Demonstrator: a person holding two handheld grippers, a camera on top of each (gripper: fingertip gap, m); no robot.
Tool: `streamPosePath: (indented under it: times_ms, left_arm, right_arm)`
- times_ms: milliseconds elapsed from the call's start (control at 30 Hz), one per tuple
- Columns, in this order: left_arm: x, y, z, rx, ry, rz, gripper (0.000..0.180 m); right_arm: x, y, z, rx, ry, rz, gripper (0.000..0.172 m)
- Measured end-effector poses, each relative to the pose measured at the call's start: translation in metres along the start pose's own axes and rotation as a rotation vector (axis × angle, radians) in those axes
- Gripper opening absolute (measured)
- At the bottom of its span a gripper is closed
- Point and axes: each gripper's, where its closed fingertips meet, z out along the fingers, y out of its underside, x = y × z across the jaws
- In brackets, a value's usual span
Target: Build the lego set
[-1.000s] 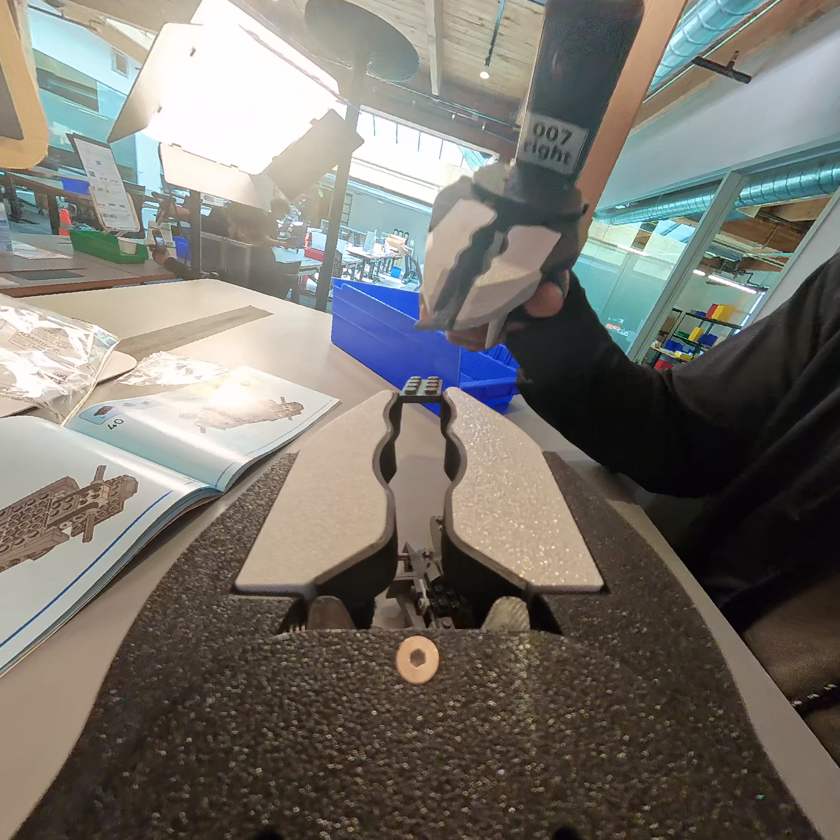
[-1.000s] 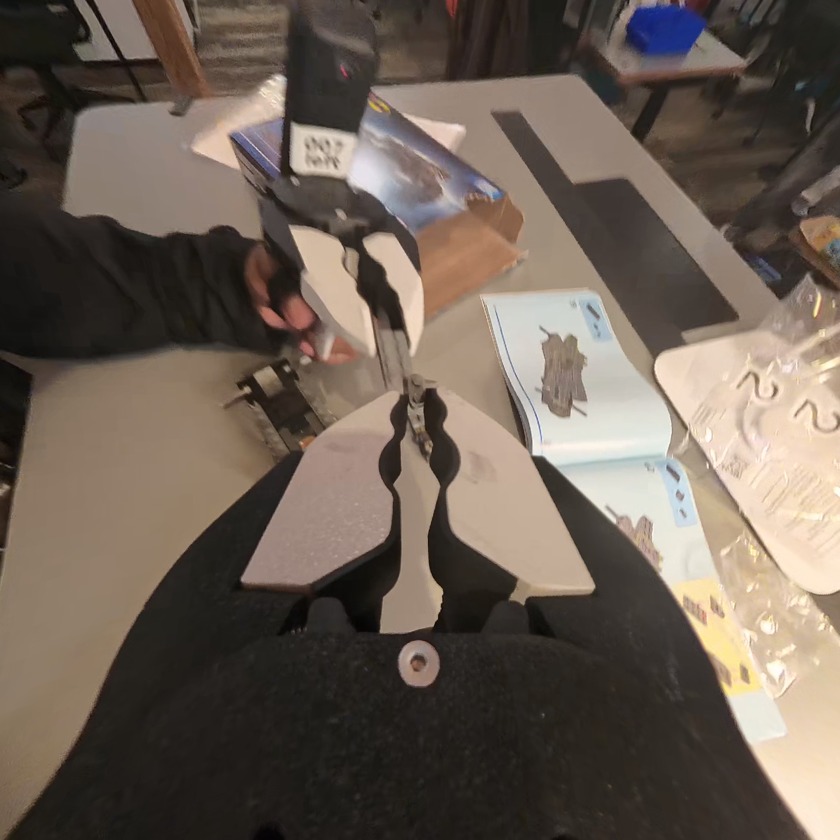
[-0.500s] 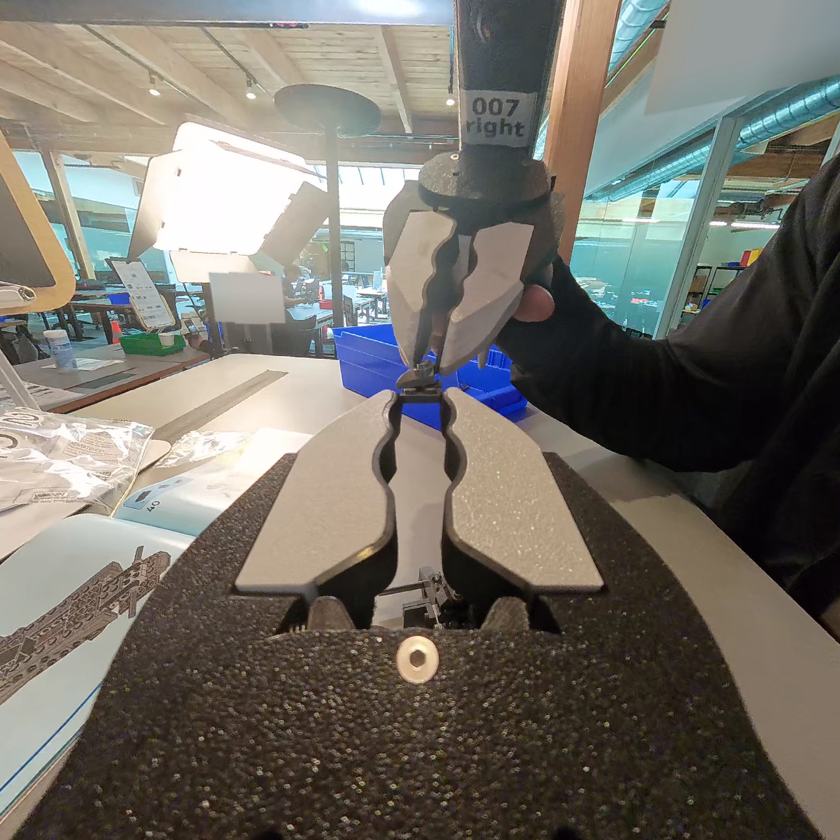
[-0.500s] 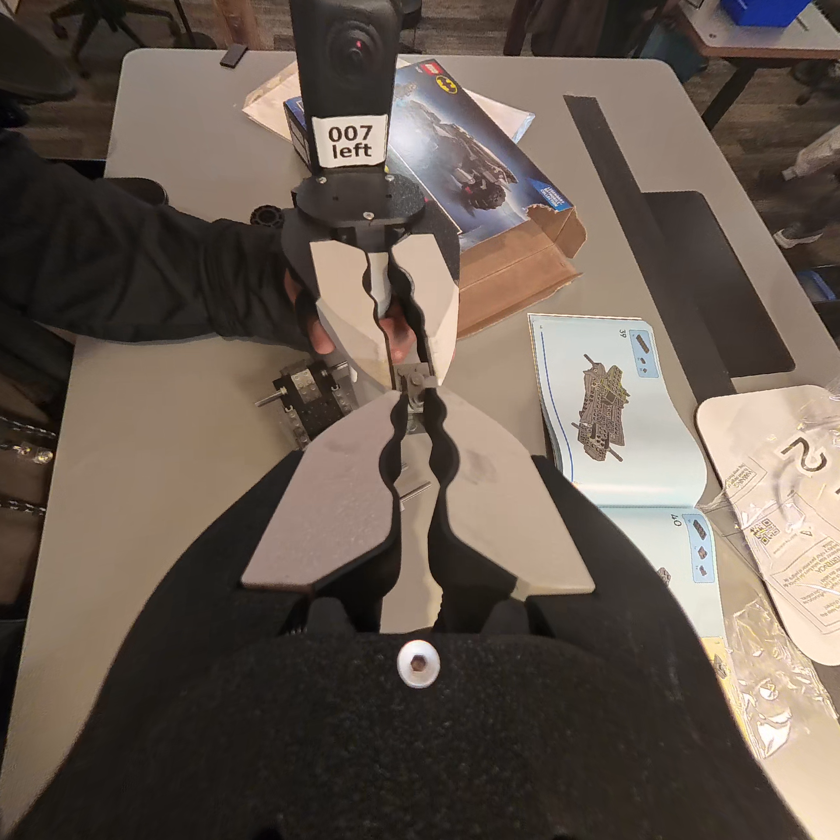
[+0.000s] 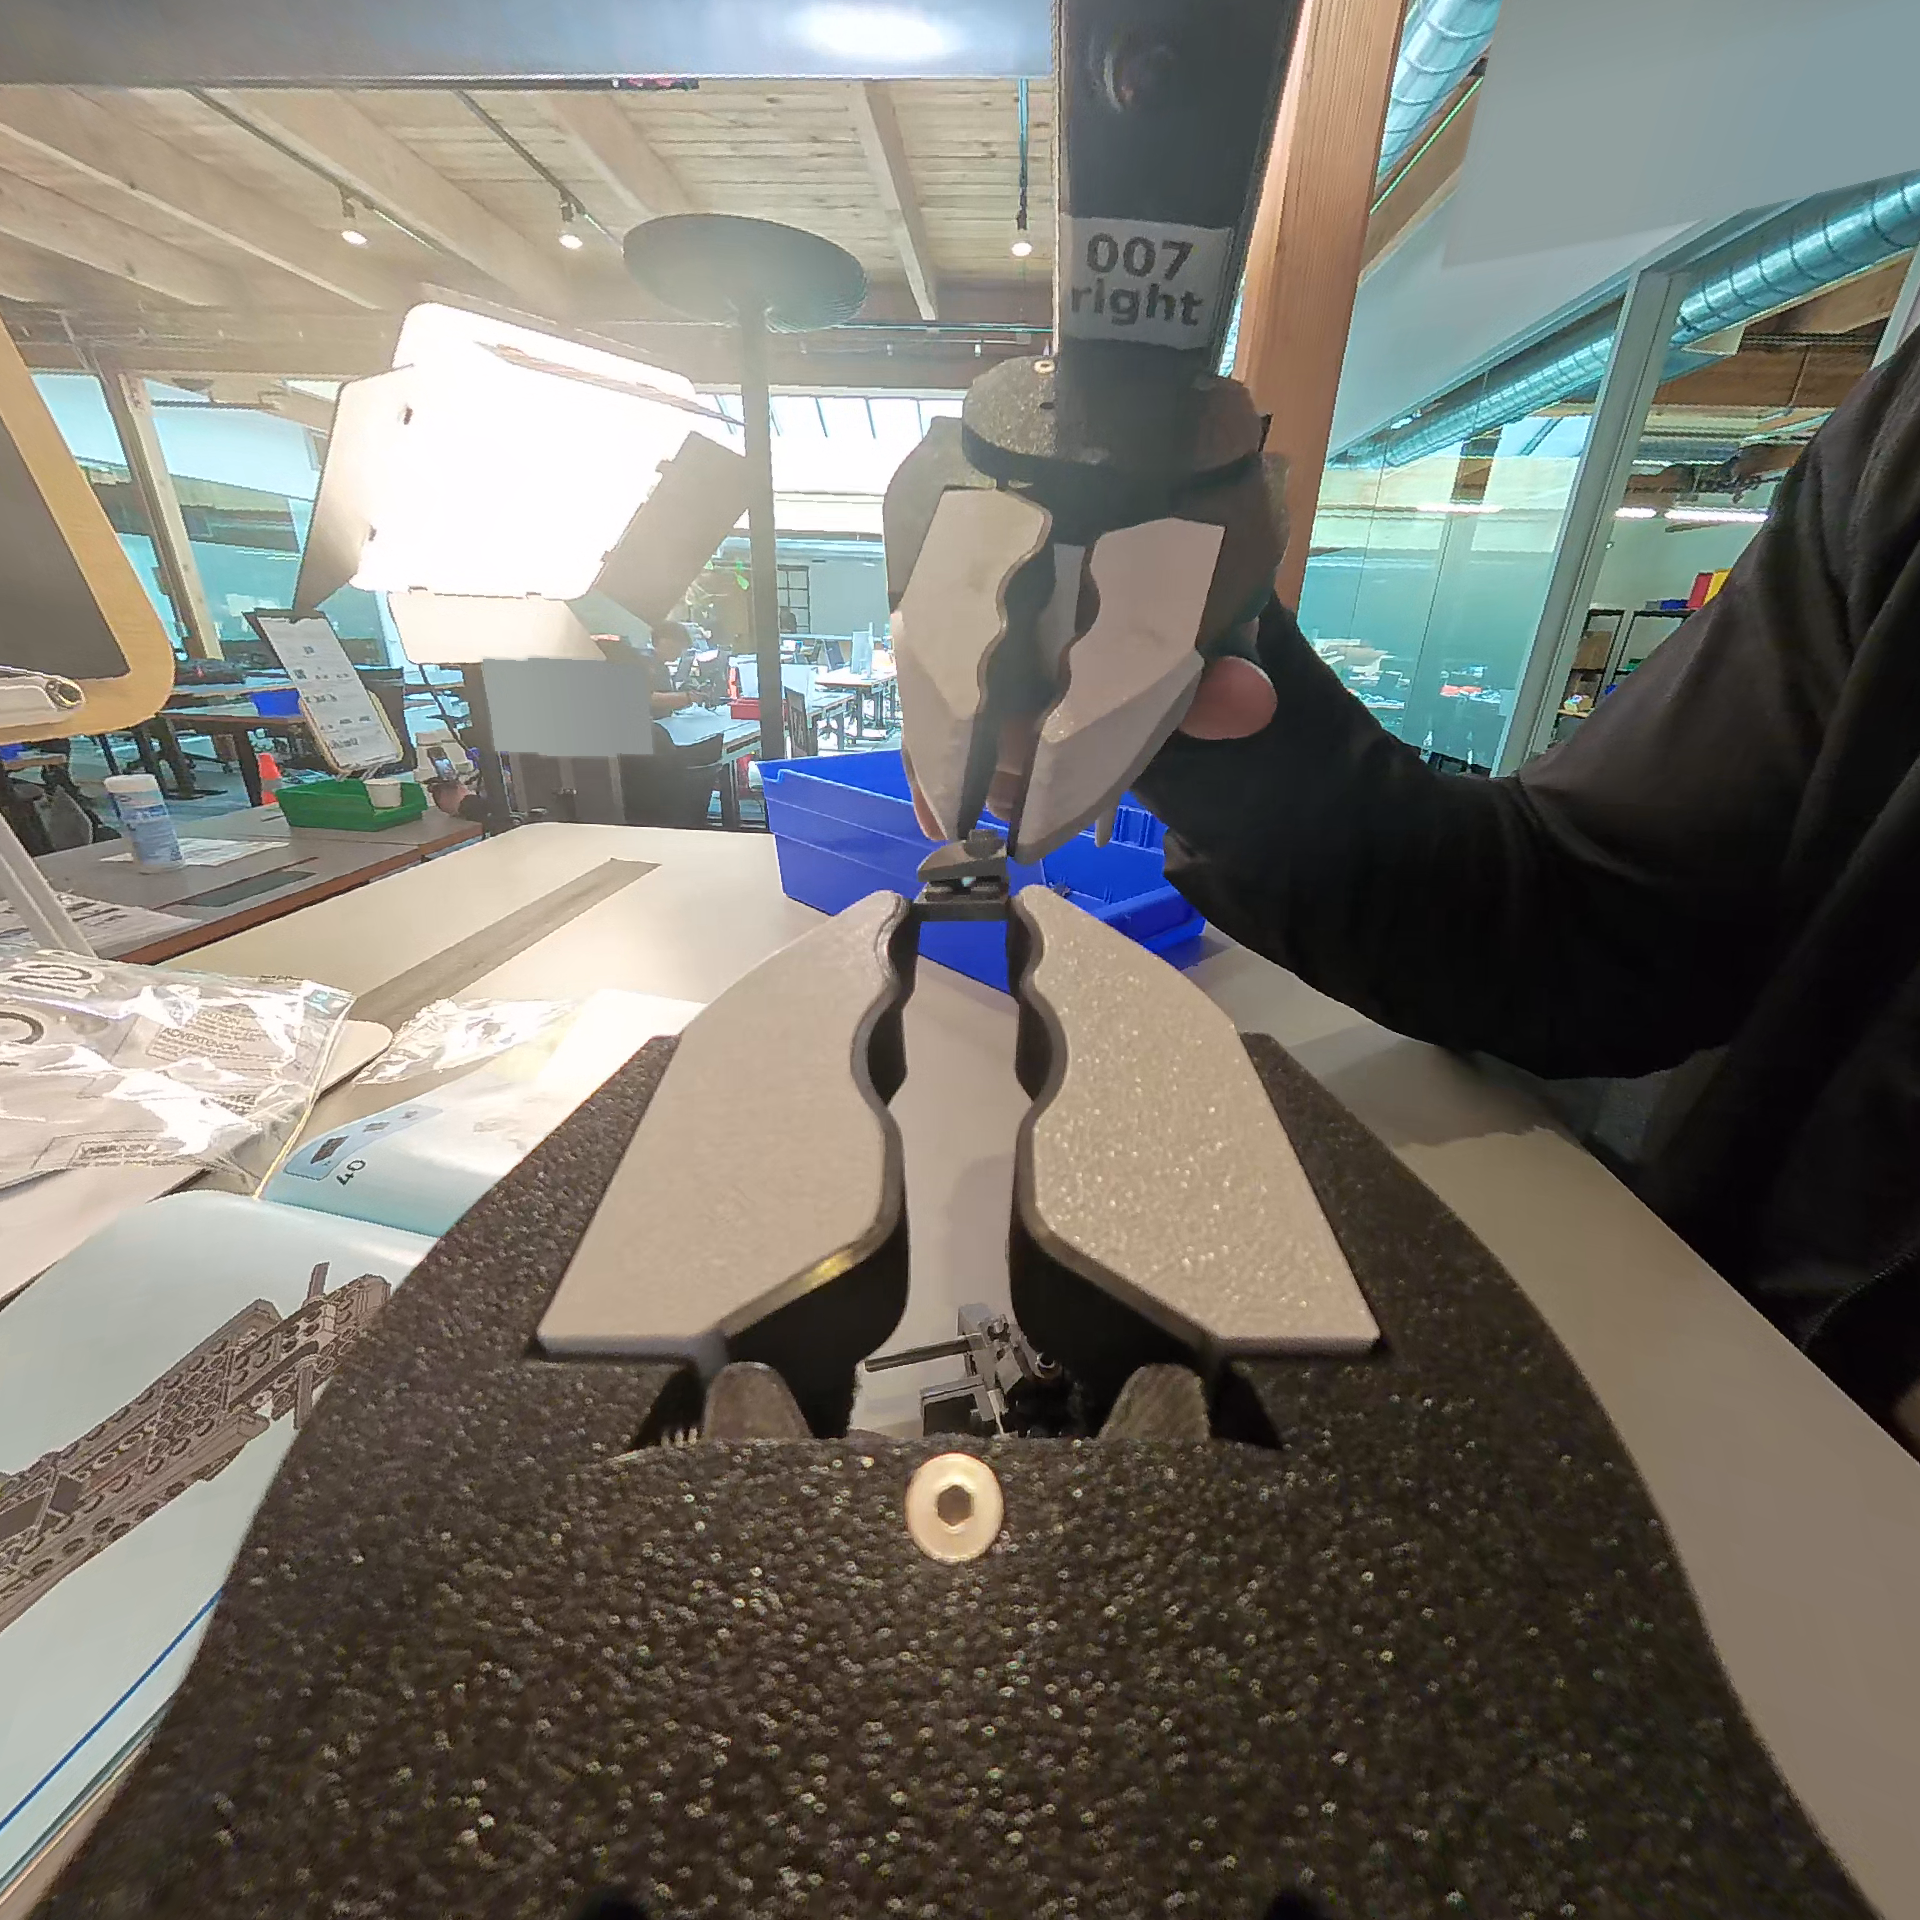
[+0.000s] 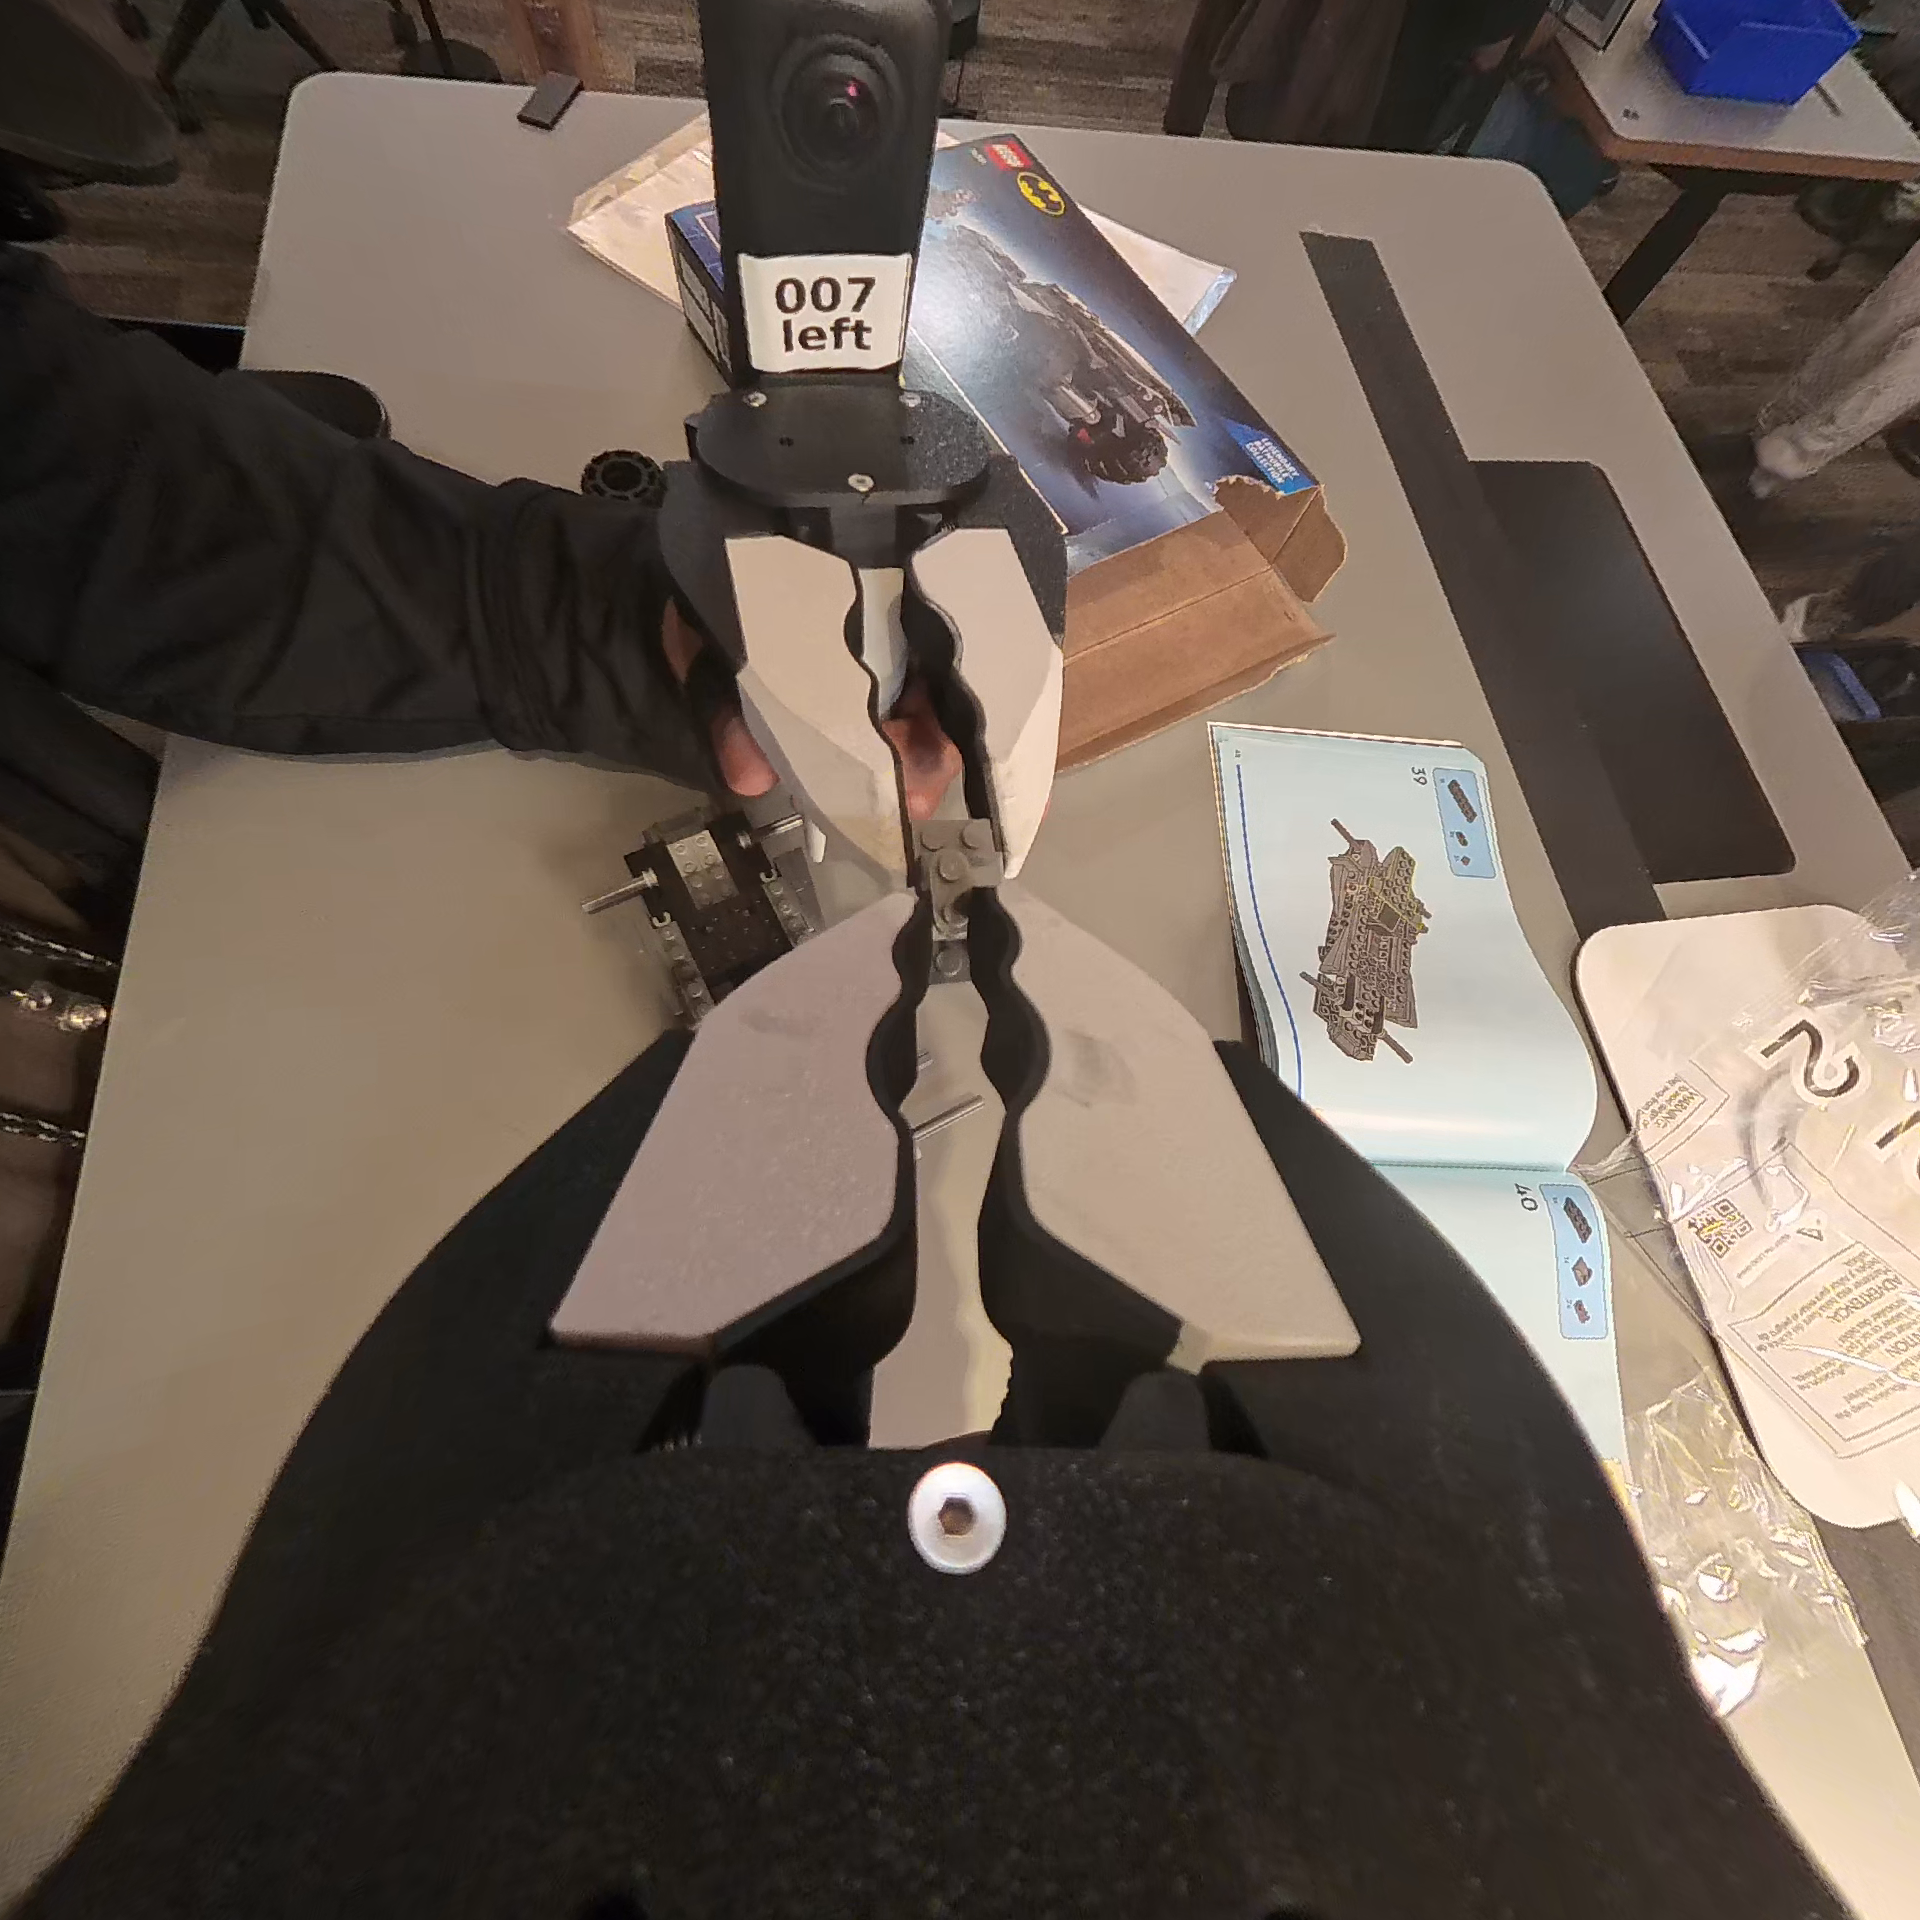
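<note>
A glaring studio light panel (image 5: 499,457) blows out the left view; the right view is dimmer, with wide-angle bending at the edges.

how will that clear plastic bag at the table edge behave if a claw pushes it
The clear plastic bag looks crinkled and thin, so it would likely crumple rather than slide as one piece. It seems light and probably shifts easily. Its glossy film may slip from a pinch.

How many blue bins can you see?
2. One blue bin sits on the table just behind the two grippers; another sits on a far table, top right of the right wrist view. Others may be hidden.
</note>
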Motion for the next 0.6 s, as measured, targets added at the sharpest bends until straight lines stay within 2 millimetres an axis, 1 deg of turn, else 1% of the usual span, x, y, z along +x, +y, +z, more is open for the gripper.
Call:
streamPosePath:
  times_ms: [600]
  left_arm:
    - [0.0022,-0.0018,0.0001,0.009,0.012,-0.001,0.016]
  right_arm:
    - [-0.0023,-0.0029,-0.0005,0.020,-0.001,-0.014,0.007]
